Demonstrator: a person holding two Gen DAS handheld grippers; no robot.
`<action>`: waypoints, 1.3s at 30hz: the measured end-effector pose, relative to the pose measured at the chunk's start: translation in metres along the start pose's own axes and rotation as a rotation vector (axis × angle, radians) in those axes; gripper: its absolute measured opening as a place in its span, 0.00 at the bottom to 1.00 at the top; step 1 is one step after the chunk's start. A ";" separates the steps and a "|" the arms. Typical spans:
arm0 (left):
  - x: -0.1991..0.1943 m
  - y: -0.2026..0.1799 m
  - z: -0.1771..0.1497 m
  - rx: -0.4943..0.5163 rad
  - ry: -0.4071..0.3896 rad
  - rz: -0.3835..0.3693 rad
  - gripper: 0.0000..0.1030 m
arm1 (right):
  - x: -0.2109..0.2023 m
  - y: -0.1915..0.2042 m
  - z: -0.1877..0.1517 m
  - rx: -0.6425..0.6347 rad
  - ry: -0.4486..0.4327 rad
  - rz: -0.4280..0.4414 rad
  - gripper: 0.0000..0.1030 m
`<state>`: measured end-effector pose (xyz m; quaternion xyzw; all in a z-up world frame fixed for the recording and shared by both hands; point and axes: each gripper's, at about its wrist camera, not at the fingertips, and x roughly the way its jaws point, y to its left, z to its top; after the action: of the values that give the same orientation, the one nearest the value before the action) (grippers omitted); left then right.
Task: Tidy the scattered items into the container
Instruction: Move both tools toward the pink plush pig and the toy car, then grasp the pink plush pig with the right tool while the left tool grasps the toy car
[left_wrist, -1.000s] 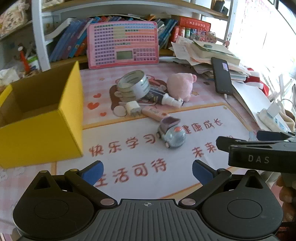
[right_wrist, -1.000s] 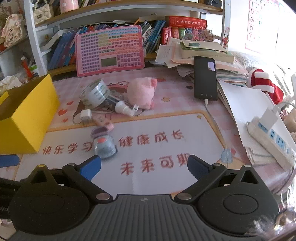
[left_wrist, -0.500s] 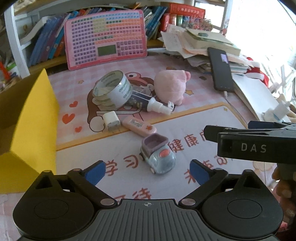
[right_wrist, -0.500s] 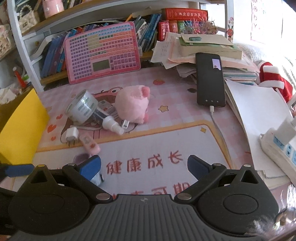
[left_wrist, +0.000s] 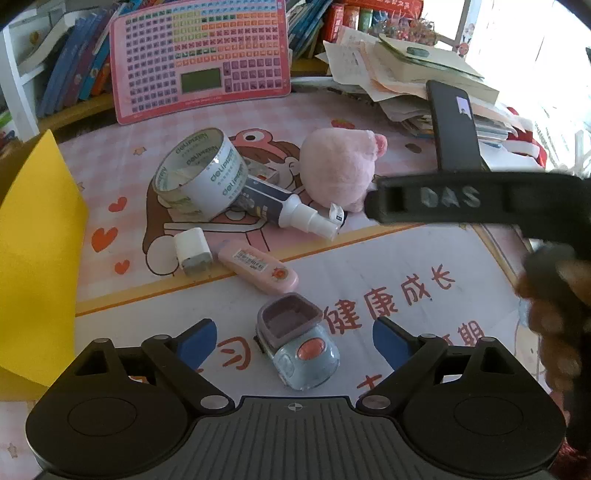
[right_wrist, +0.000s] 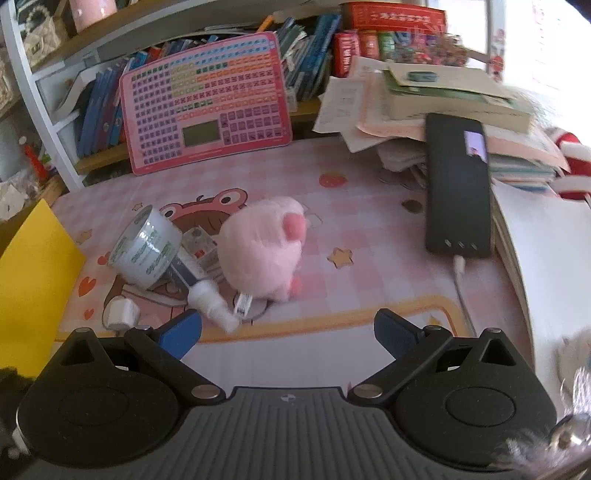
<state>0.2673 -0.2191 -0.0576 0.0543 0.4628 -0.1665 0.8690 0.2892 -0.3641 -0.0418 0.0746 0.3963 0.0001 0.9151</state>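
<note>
We hold our left tool (left_wrist: 293, 341) low over the tabletop (left_wrist: 480, 258), which is covered by a pink checked mat with cartoon pictures and red characters. Its jaws are closing at this moment, but the blue pads do not yet press on anything. Between them sits the small light-blue toy car with a purple open top (left_wrist: 297, 341), and a gap shows on each side of it.

Our right tool (right_wrist: 288, 330) is released, with its jaws wide apart and only bare mat between them. In the left wrist view its black body, marked DAS, crosses the right side of the picture, with our hand (left_wrist: 557, 314) below it.

The other scattered things lie in a group behind the car. The pink flat correction-tape case (left_wrist: 258, 267) is nearest, and the white square charger plug (left_wrist: 194, 251) is just beside it. Behind them the wide roll of clear packing tape (left_wrist: 201, 173) leans on the dark-blue spray bottle with a white nozzle (left_wrist: 284, 208). The round pink plush pig (left_wrist: 338, 168) sits to the right of the bottle and seems to touch it.

The yellow cardboard box (left_wrist: 33, 251), which is the container, stands at the left edge of both views, well apart from the car. We cannot see inside it.

A pink learning board with coloured keys (left_wrist: 201, 55) leans against the bookshelf at the back. A black phone (right_wrist: 458, 188) on a white cable rests against a pile of papers on the right.
</note>
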 end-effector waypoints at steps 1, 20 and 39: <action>0.002 0.000 0.001 -0.002 0.003 0.000 0.90 | 0.006 0.001 0.004 -0.010 0.001 0.006 0.99; 0.026 0.012 0.001 -0.077 0.083 0.016 0.69 | 0.090 0.020 0.050 -0.091 0.008 0.041 0.98; 0.030 0.017 -0.004 -0.097 0.114 -0.019 0.52 | 0.076 -0.016 0.029 -0.031 0.071 0.017 0.60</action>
<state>0.2850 -0.2095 -0.0856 0.0170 0.5194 -0.1489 0.8413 0.3615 -0.3796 -0.0800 0.0637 0.4279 0.0169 0.9014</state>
